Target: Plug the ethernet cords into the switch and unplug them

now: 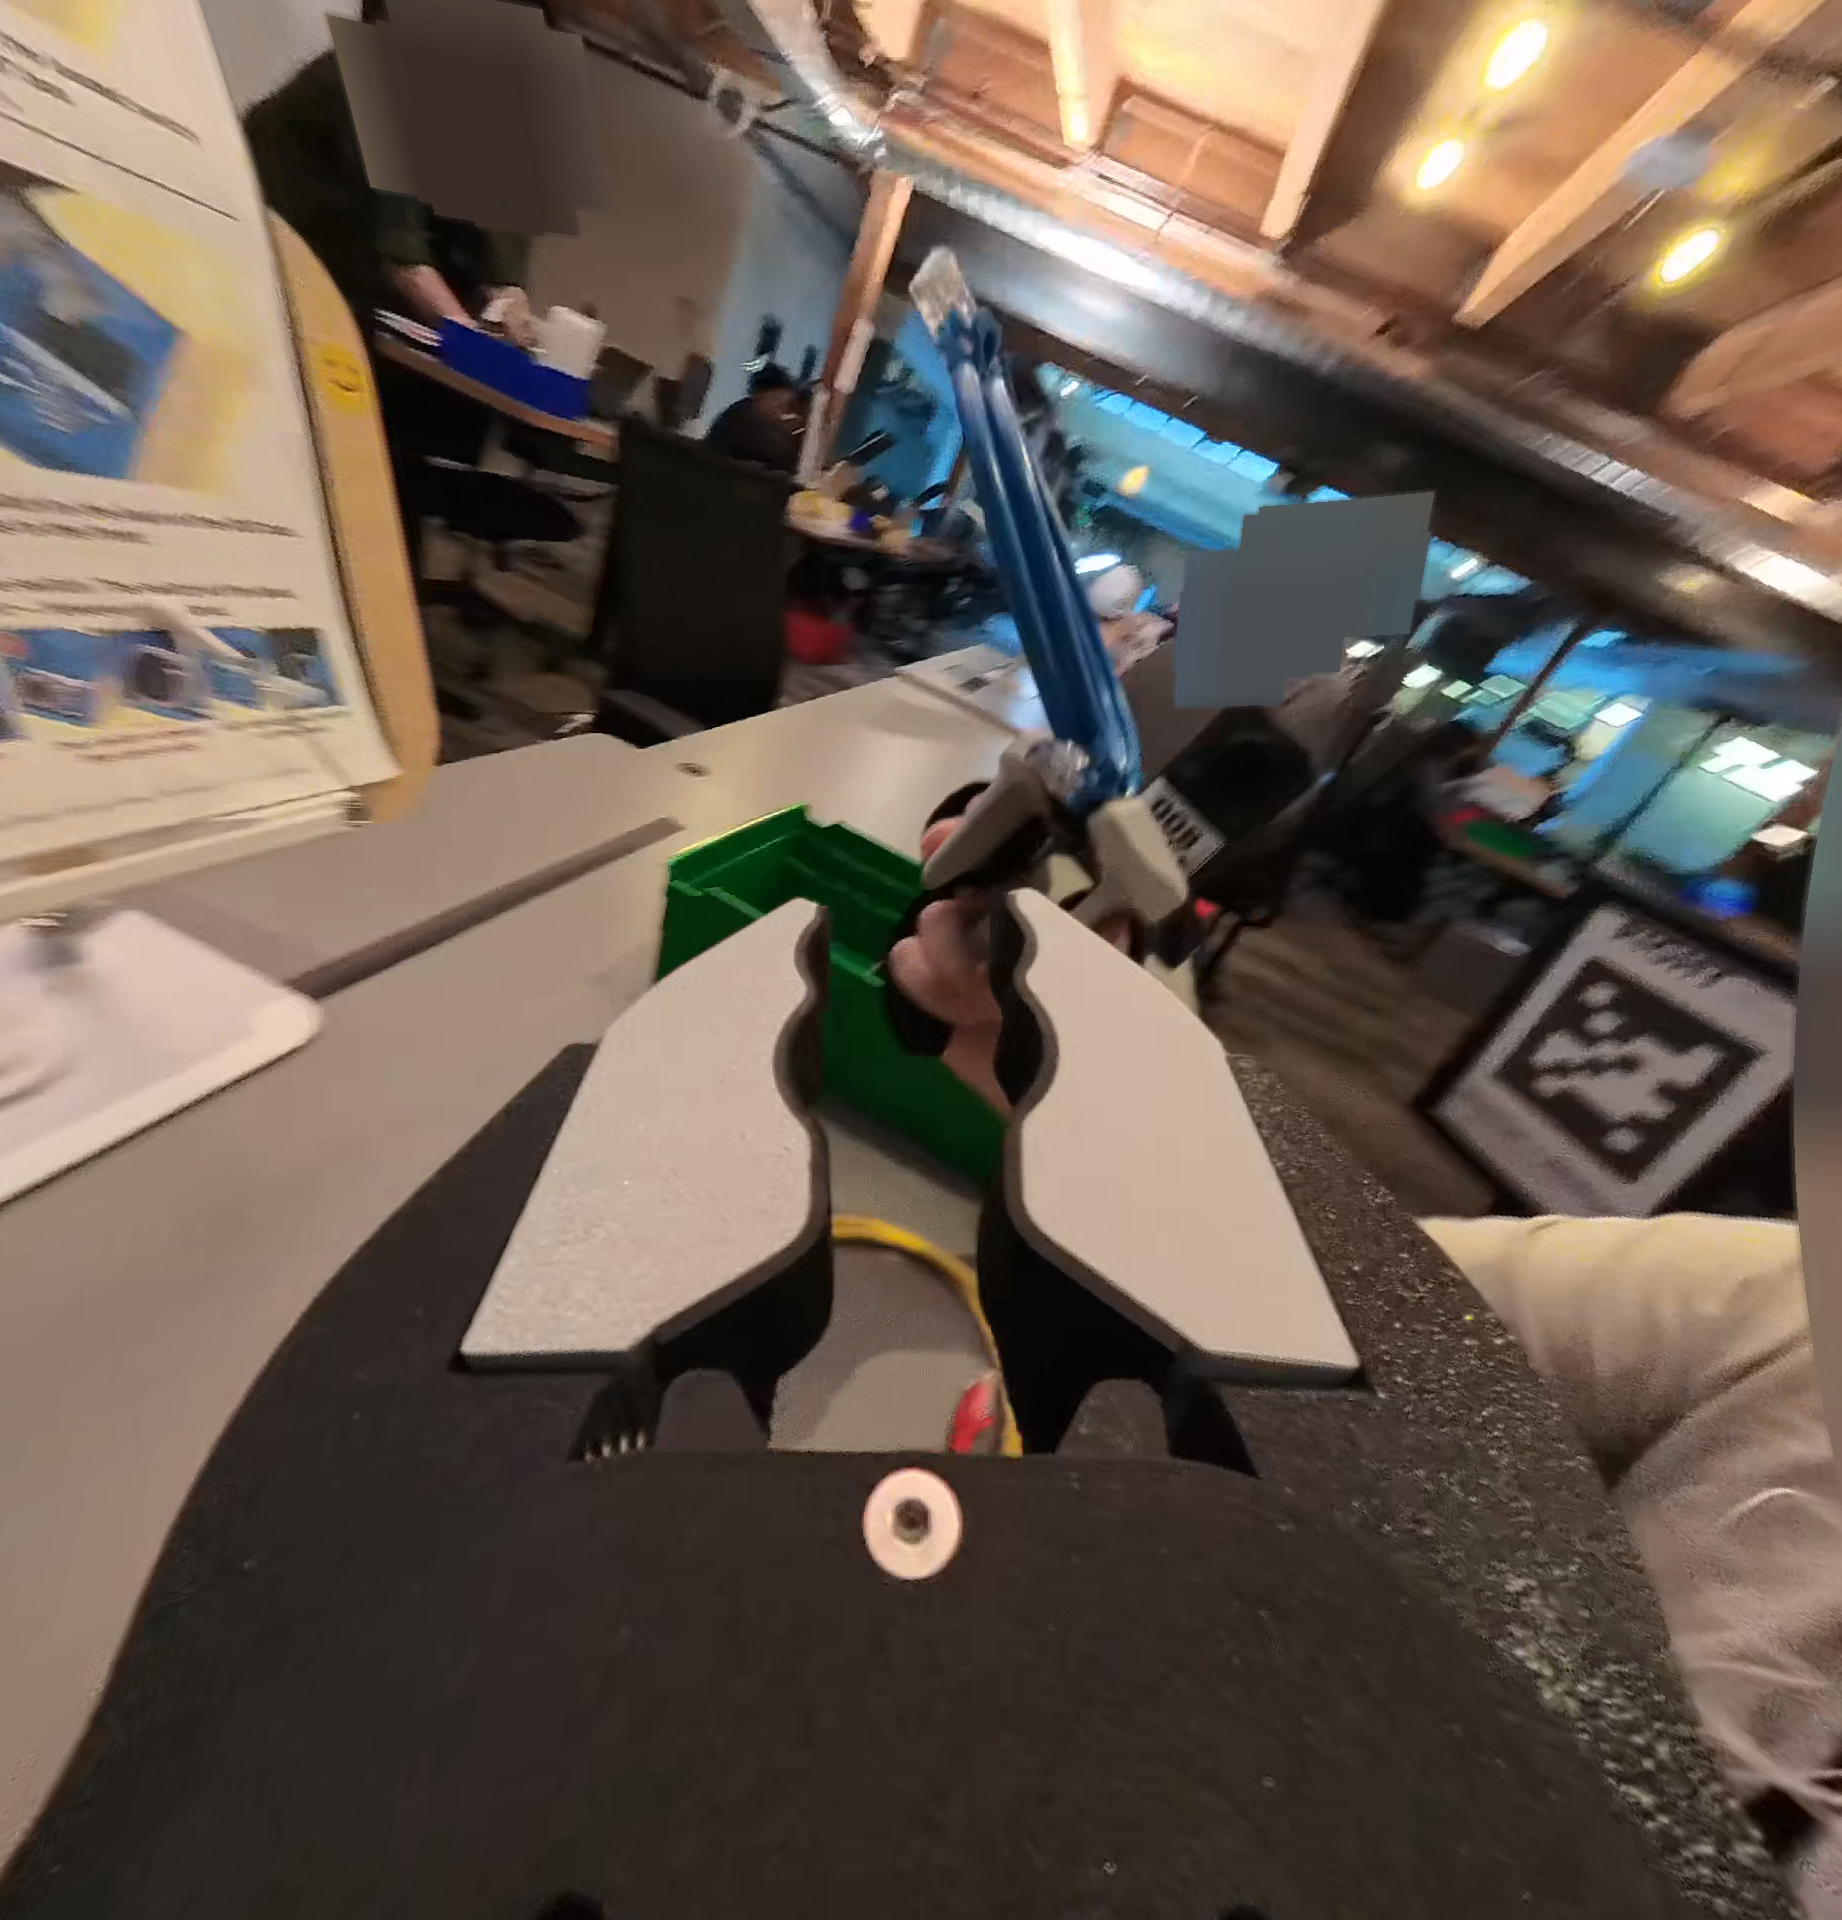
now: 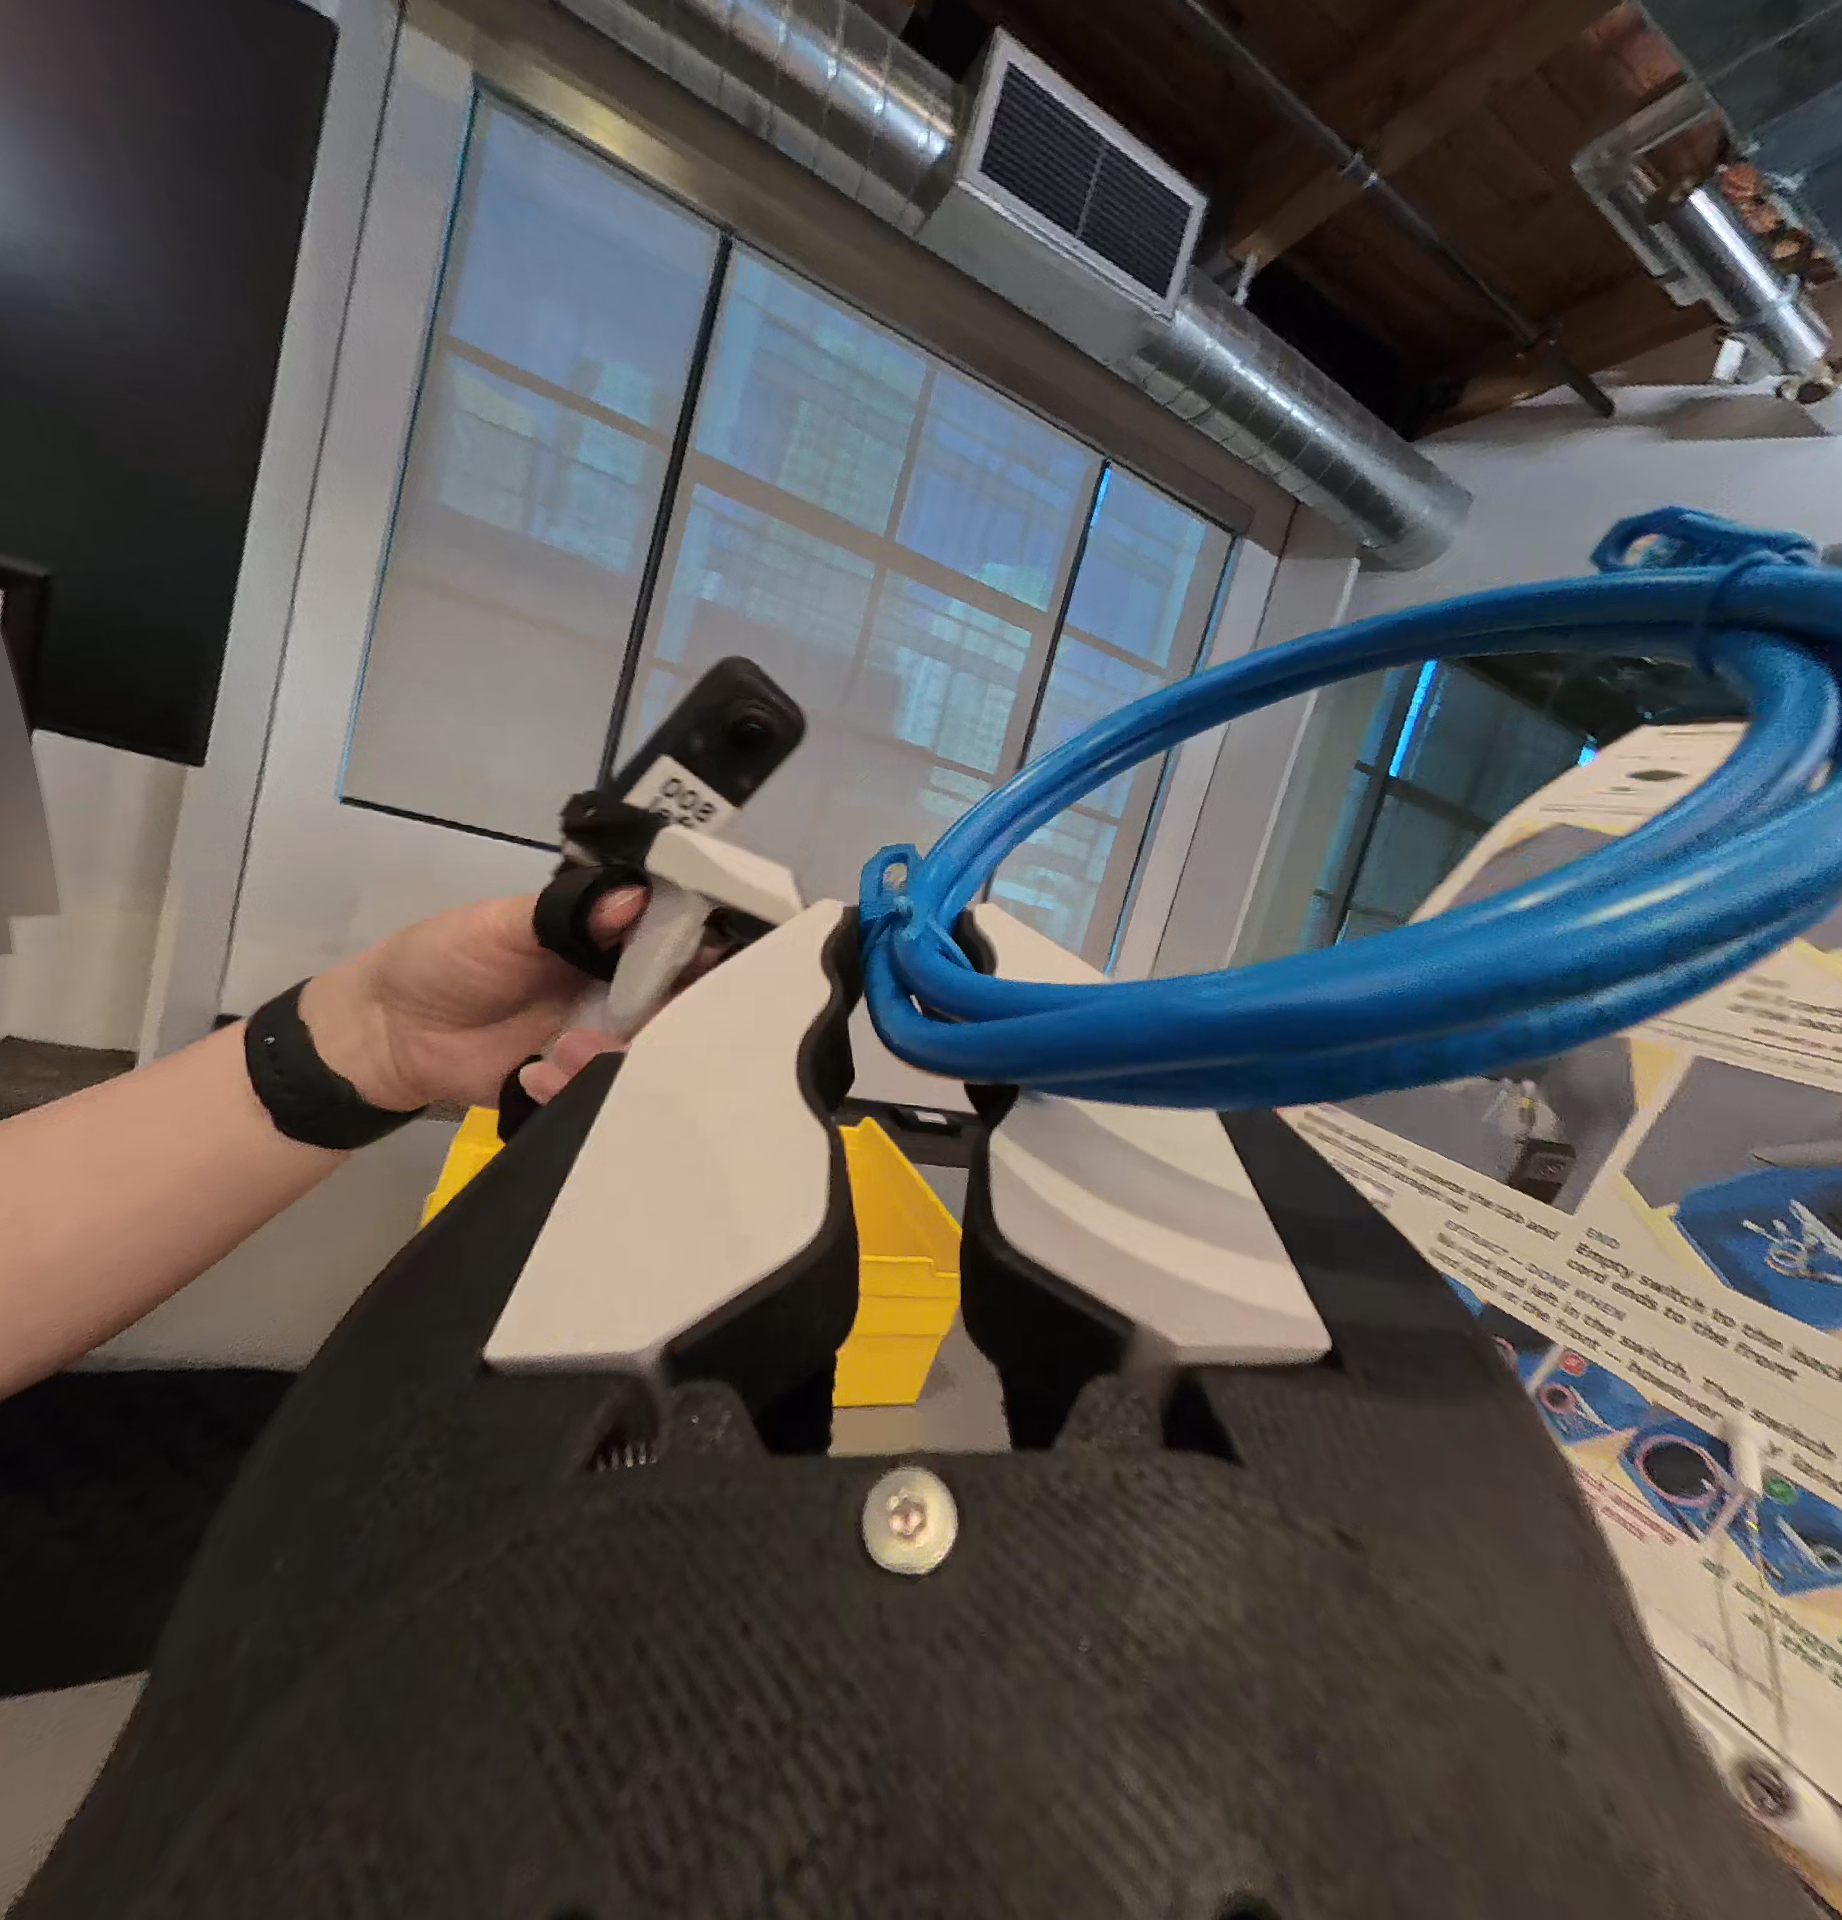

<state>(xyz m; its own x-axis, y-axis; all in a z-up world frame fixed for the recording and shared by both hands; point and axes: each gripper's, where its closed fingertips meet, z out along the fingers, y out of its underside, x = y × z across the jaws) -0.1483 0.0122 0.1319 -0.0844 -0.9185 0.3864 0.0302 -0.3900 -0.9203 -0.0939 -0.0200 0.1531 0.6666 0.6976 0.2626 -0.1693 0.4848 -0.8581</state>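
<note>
My right gripper (image 2: 912,935) is shut on a coiled blue ethernet cord (image 2: 1416,1018), bound with a blue zip tie (image 2: 886,883), and holds it in the air. In the left wrist view the right gripper (image 1: 1078,795) holds the blue cord (image 1: 1021,540) upright, its clear plug (image 1: 938,281) on top. My left gripper (image 1: 915,914) is open with nothing between its fingers, just in front of the right one. It also shows in the right wrist view (image 2: 730,883), held by a hand. A yellow cable (image 1: 938,1262) lies on the table below it.
A green bin (image 1: 751,883) stands on the grey table (image 1: 273,1299) behind my left fingers. A yellow bin (image 2: 896,1268) sits under my right fingers. A printed instruction sheet on a stand (image 1: 117,468) is at the left, also seen in the right wrist view (image 2: 1675,1299). People sit at desks beyond. Left tips to right tips: about 7 cm.
</note>
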